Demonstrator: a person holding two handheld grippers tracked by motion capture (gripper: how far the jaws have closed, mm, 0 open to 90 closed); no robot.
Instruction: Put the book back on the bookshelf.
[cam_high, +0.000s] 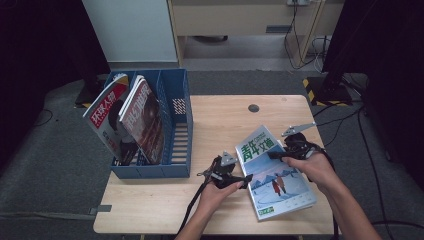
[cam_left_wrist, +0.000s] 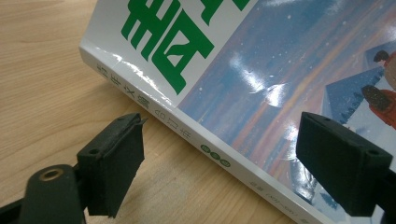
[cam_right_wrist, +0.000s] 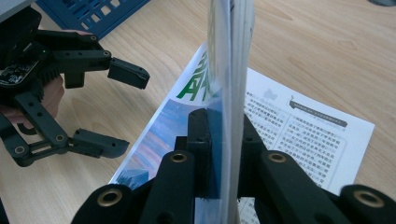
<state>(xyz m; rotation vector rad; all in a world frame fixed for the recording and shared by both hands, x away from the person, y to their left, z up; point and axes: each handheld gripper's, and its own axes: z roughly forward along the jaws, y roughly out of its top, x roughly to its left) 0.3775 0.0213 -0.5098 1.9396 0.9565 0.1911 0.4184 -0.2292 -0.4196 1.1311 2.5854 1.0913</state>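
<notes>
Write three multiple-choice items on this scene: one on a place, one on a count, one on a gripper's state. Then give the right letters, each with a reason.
1. Where does the blue file rack stand?
A. the table's left part
B. the table's right edge
C. the floor

2. How many magazines stand in the rack?
A. none
B. two
C. five

3. The right gripper is:
A. wide open
B. shut on the green-titled magazine
C. shut on a cable

Answers: 1 A, it sits left of the left gripper; 2 B, two red covers lean there; 3 B, its jaws pinch the lifted pages.
</notes>
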